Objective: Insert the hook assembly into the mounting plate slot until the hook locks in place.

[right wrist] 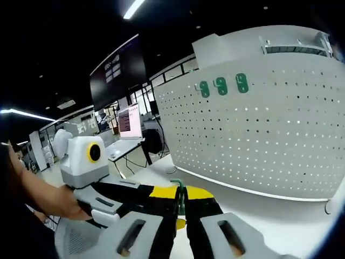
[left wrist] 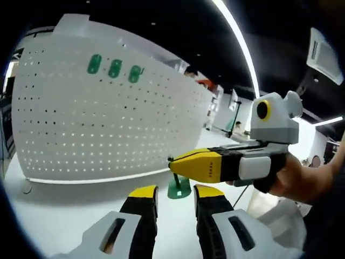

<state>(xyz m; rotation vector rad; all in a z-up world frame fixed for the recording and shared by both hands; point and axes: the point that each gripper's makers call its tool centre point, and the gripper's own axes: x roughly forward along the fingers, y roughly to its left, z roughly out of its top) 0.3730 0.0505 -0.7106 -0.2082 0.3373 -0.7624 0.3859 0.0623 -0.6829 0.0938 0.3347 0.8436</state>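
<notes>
Left gripper view: left gripper [left wrist: 175, 208] low in frame, jaws parted with an empty gap, nothing held. Just ahead of its tips, on the white table [left wrist: 64, 216], sits a green hook [left wrist: 178, 187], base down. Right gripper [left wrist: 180, 164] comes in from the right, a hand [left wrist: 294, 181] behind it; its yellow tips hang just above the hook. Tips look closed, but contact w/ the hook can't be told from here. Beyond, well ahead of both grippers, stands the white pegboard [left wrist: 108, 124], upright, w/ three green hooks [left wrist: 114, 68] in a row near its top.

Right gripper view: right gripper [right wrist: 180, 218] jaws close together, a thin green strip of the hook [right wrist: 180, 198] pinched between the tips, so grasping the hook. Left gripper [right wrist: 178, 192] lies across just ahead, coming in from the left, hand [right wrist: 56, 200] on it. Pegboard [right wrist: 259, 135] ahead and to the right, mounted hooks [right wrist: 220, 86] up high.

Handling, as judgement: hook looks like small moulded plastic — light, stiff, smooth, apt to twist or slip in a pinch. Best held on the flat upright stem, leaving the back tab free to enter a slot. Board is thin and perforated, prob. flexes if pushed hard; press square, steady, till it seats.
</notes>
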